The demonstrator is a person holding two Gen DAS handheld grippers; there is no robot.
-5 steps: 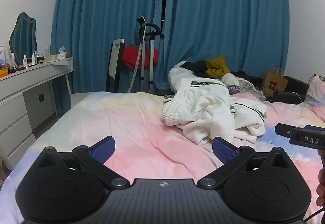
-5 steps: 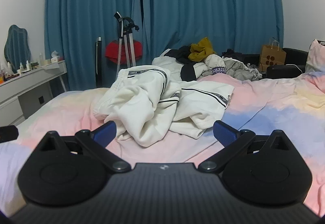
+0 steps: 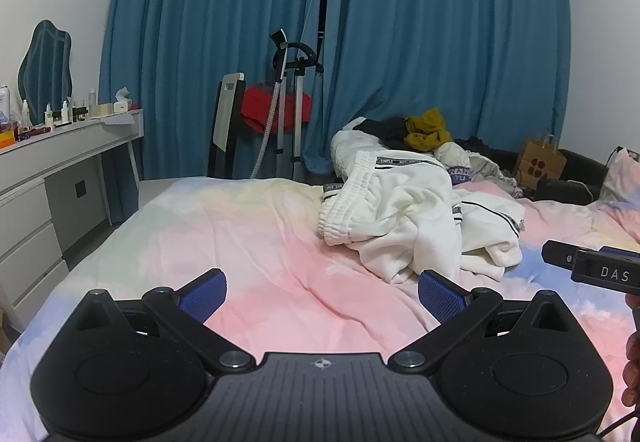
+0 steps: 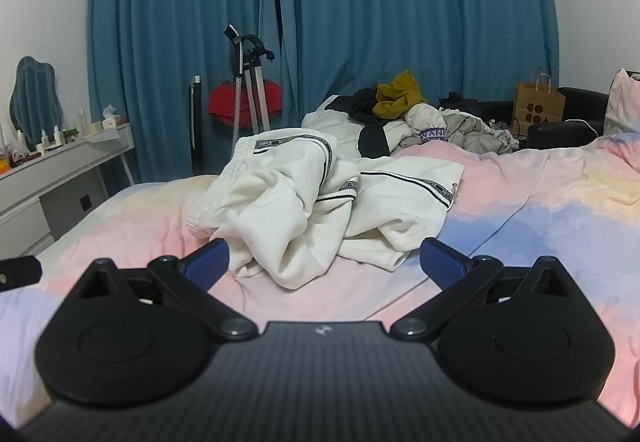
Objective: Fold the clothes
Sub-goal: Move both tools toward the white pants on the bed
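White clothes with black-striped trim lie ahead of the blue-padded right tool, on a pink, yellow and blue bed; teal curtains beyond.

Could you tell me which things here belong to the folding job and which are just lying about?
For the job:
white garment
clothes pile
left gripper, open
right gripper, open

Lying about:
paper bag
steamer stand
desk
curtains

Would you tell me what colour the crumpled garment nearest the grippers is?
White garment with black striped trim, clearest in the right wrist view.
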